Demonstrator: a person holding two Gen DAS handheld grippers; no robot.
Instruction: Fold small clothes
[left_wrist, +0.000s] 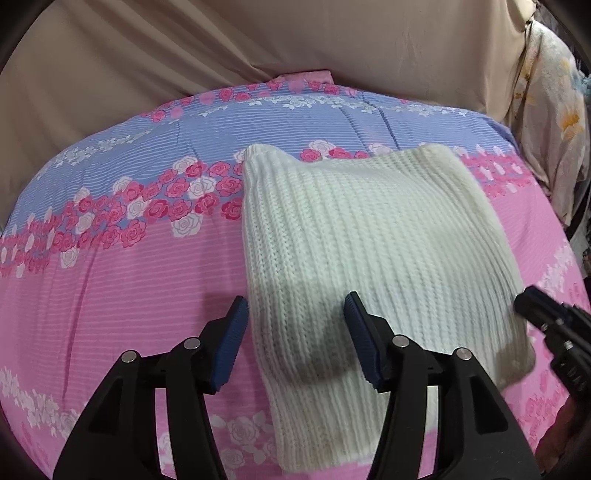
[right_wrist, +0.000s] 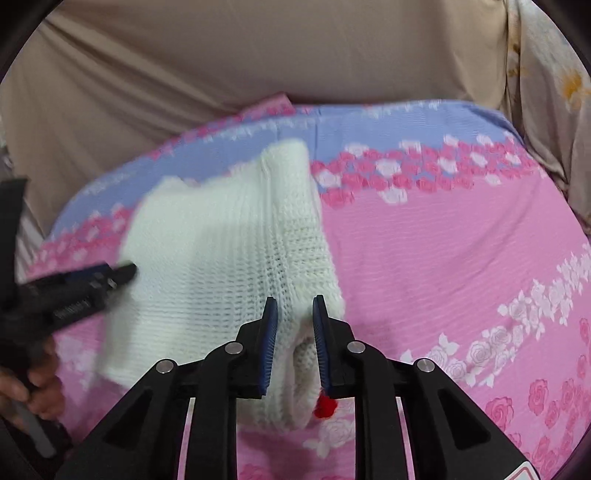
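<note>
A white ribbed knitted garment (left_wrist: 369, 251) lies folded on a pink and blue rose-print bedspread (left_wrist: 129, 280). My left gripper (left_wrist: 297, 306) is open low over the garment's near left edge, which runs between the fingers with nothing pinched. In the right wrist view the garment (right_wrist: 229, 240) reaches down to my right gripper (right_wrist: 295, 304). Its jaws are drawn close on the garment's thick near right corner, and knit fills the gap. A small red bit (right_wrist: 325, 406) shows under that corner. The left gripper (right_wrist: 74, 284) is blurred at the left, and the right gripper (left_wrist: 546, 321) shows at the garment's right edge.
Beige cloth (left_wrist: 295, 44) covers the backing behind the bedspread. A pale floral fabric (left_wrist: 554, 122) hangs at the right. A hand (right_wrist: 37, 387) holds the left gripper's handle. Bedspread lies open to the left and right of the garment.
</note>
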